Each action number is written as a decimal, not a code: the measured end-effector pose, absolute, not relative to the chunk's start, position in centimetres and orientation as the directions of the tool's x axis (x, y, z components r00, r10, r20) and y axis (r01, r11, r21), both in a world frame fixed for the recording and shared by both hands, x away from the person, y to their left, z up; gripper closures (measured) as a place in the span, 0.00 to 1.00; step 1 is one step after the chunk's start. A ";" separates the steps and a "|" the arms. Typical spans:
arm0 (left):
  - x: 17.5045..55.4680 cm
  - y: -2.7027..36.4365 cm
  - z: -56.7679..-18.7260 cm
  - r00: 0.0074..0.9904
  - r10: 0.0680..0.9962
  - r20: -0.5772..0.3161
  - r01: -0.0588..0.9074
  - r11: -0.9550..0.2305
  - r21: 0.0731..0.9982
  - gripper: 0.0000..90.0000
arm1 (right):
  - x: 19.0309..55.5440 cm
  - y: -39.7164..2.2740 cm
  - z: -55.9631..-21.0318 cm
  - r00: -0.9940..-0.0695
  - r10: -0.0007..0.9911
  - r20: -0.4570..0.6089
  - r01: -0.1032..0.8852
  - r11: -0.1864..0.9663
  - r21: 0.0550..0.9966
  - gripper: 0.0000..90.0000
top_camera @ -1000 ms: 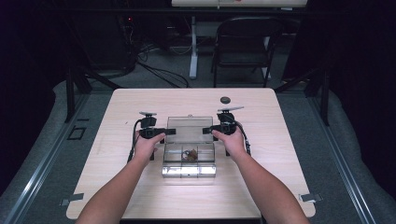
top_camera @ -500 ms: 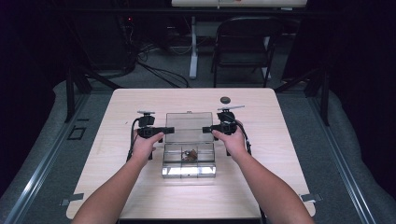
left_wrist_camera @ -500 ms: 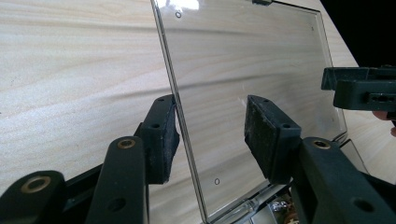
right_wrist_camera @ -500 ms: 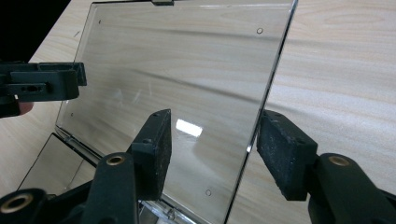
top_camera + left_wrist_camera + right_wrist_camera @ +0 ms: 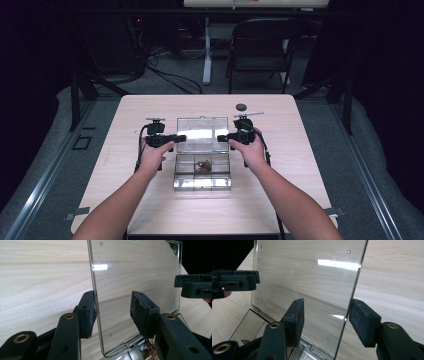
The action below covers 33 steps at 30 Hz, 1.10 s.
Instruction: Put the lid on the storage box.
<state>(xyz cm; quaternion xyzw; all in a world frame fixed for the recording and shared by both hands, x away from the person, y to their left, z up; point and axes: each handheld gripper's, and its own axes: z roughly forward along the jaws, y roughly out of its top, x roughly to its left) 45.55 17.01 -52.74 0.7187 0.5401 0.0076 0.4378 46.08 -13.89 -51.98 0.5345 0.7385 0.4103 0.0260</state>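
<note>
We see a clear plastic box [image 5: 202, 170] with small compartments near the middle of the wooden table [image 5: 125, 120]. Its transparent lid [image 5: 202, 134] is raised and leans away from the person. One middle compartment holds some small brown things [image 5: 203, 165]; we cannot tell what they are.

The left gripper [image 5: 172, 138] is at the left edge of the lid. In the left gripper view its jaws stand apart with the lid's edge [image 5: 96, 315] between them; the left pad [image 5: 88, 312] is at the edge or just beside it, and the other pad is away from the plastic, so it does not clamp the lid.

The right gripper [image 5: 226, 137] is at the right edge of the lid. In the right gripper view its jaws are also spread, one on each side of the lid's edge [image 5: 352, 305], and neither pad presses on it.

Each gripper is held in a hand, with the forearms coming from the near side. Farther on the table, a small dark round object [image 5: 241, 106] lies beyond the right gripper. Behind the table a dark chair [image 5: 260, 50] stands on the floor.
</note>
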 end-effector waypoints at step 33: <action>43.6 17.2 -50.5 0.485 0.759 -0.434 0.729 -0.077 0.680 0.61 | 43.6 -14.0 -49.6 -0.509 0.792 0.338 0.712 0.166 0.682 0.52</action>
